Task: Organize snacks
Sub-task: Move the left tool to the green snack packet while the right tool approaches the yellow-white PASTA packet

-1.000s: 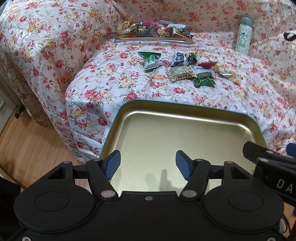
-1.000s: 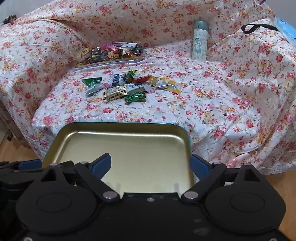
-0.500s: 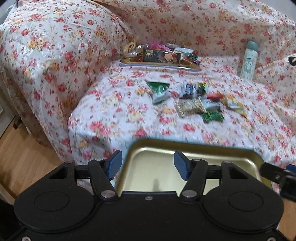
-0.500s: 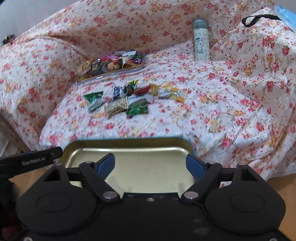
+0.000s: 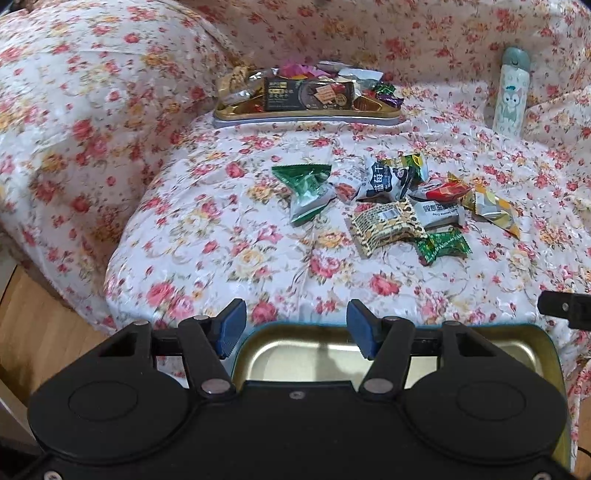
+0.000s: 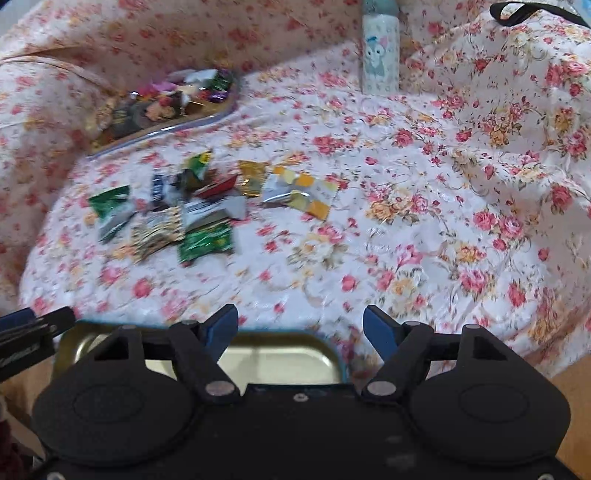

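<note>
The left wrist view alone shows wood floor [image 5: 40, 332]; the right wrist view alone shows a black strap [image 6: 532, 11]. Left gripper [image 5: 293, 326] and right gripper [image 6: 301, 330] hang wide apart over the empty gold tray [image 5: 317, 350], gripping nothing; the right's jaws have just been closing. Loose snack packets [image 5: 388, 203] lie mid-cushion, before the filled tray [image 5: 306, 118].

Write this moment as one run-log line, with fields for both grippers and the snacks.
left gripper: open, empty | right gripper: open, closing, empty | loose wrapped snacks: on floral cover | empty gold metal tray: below both grippers
</note>
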A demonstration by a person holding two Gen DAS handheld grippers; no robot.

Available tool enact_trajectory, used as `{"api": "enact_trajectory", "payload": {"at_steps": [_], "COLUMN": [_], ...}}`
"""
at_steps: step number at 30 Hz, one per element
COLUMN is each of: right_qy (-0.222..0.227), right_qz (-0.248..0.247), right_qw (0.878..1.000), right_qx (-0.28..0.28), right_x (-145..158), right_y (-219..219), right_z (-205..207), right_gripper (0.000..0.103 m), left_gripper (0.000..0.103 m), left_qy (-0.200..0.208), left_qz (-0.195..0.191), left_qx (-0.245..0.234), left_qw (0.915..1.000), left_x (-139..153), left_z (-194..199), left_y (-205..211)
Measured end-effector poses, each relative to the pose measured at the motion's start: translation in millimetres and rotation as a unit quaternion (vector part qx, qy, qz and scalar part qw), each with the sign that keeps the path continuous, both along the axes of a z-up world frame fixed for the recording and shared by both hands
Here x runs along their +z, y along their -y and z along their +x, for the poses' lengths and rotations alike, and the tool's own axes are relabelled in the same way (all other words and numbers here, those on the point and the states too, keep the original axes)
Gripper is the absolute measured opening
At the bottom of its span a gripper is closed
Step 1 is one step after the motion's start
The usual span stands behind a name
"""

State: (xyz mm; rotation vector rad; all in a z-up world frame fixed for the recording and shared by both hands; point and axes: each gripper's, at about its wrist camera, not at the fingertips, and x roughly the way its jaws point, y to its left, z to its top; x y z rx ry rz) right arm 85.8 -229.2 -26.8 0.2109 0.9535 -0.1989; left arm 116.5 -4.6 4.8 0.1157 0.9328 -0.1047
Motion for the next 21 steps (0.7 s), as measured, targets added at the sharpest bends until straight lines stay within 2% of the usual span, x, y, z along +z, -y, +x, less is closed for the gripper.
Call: {"api": "enact_trajectory", "payload": {"at_steps": [5,9,16,21], "right_qy": [-0.019,-0.022,-0.024,-0.053], "right_qz": [-0.01,-0.013,-0.02,-0.025], "right_qw": [1.0,1.0,0.999,0.998], "right_qx": [-0.005,-0.003,0.005,0.007], "right_x": [-9.4,-16.3,-29.7,-40.4], "right_y": [9.3,13.8,17.1,18.4], "right_z": [28.3,46.5,72.5,92.2], "right_gripper": [0.076,0.068,0.067,0.067], "left_gripper": [0.063,0.063,0.063,0.063], "left_qy": [0.005,0.008,-0.007,-0.029], "left_qz": [0.009,-0.002,0.002,0.004], "left_qx": [-0.001,0.004,0.022,0.031], "left_qw": [0.9999,1.0,0.9997,0.9991], "left_x": [-1.7,-6.3,-25.7,-40.0], "left_z": [22.9,43.3,79.2,100.5], "left_y": [5.3,2.8,-4.3,-7.3]}}
